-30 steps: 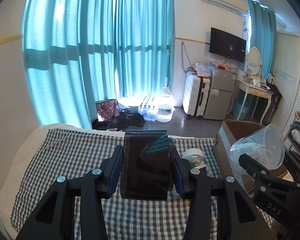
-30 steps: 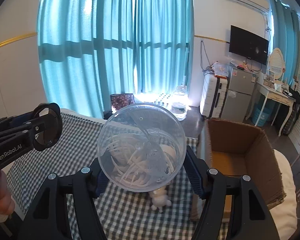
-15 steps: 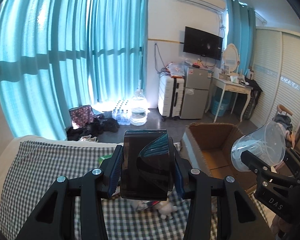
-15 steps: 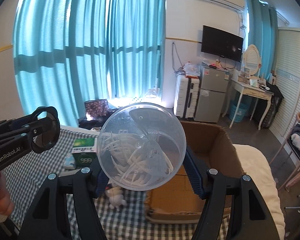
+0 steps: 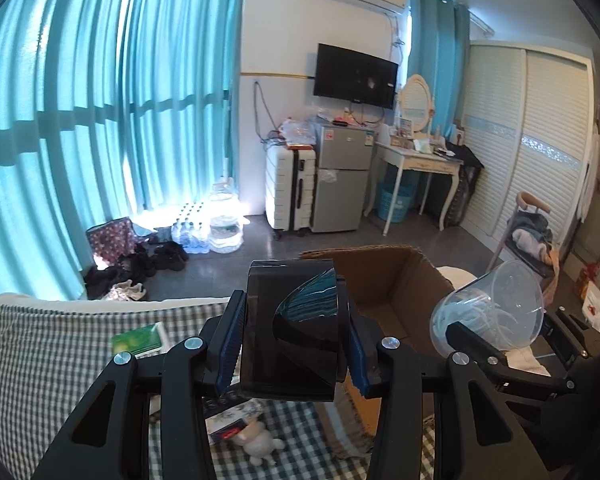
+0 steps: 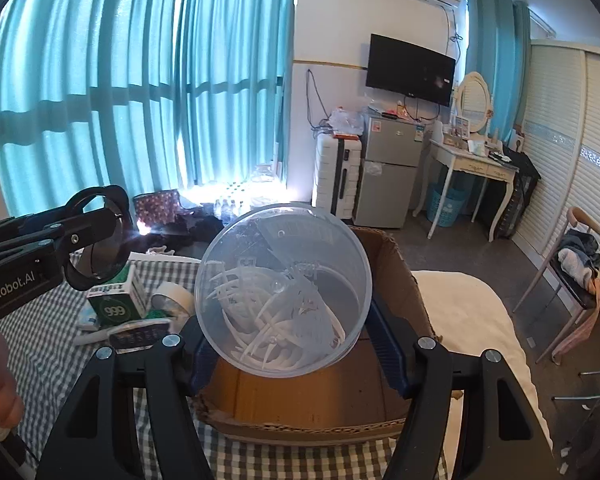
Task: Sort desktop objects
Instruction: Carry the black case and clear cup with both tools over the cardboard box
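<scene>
Here the whole move turns on where the box (image 6: pixel 395 280) lies: it sits open-topped on the checked surface (image 6: pixel 40 360), directly ahead of and below the right gripper (image 6: pixel 284 336), which is clamped on a clear tub (image 6: pixel 282 290) of white plastic bits, its mouth tipped toward the camera. The left gripper (image 5: pixel 292 344) is clamped on a dark holder (image 5: pixel 292 328), and for it the box (image 5: pixel 383 284) lies ahead and off to the right. So the right hand looks nearer; its tub probably goes in first.
</scene>
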The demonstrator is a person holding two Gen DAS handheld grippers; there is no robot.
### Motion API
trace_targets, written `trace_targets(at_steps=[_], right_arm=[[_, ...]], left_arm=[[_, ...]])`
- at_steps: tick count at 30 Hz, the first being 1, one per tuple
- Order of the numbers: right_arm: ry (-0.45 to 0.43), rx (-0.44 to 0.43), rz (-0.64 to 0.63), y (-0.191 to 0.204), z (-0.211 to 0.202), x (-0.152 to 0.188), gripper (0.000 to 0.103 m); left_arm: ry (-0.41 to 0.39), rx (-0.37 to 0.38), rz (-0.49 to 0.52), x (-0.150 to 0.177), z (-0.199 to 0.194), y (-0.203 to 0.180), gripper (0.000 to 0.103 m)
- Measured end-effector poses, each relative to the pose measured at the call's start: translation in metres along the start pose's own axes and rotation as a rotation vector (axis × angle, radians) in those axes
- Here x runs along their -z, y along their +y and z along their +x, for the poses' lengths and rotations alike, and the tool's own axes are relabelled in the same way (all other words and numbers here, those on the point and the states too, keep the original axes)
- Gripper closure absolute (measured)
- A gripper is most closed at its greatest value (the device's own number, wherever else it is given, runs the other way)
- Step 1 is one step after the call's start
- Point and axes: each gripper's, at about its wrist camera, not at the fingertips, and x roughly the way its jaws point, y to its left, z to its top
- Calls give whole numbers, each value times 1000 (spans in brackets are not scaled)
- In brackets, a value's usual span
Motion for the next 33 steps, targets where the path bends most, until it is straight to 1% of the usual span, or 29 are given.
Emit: trace_targets(at_steps=[5,9,14,17,24,28,33], right_arm=[[21,22,10,-16,12,2,37],[45,34,18,-27,26,4,37],[104,37,29,-44,51,10,37],[144,23,42,-51,63,15,37],[230,-1,28,-52,93,25,37],[271,2,30,-54,104,33,37],[342,1,23,-53,119,42,37]], left_arm=[[23,47,35,-4,28,-23,57],[63,82,33,-3,49,-32,57],[121,109,49,1,82,-49,57],[157,129,43,6,99,-53,57],[221,149,67,12,130,-63,57],[286,168,74,16,148,-68,57],[383,162,67,28,169,-67,57]])
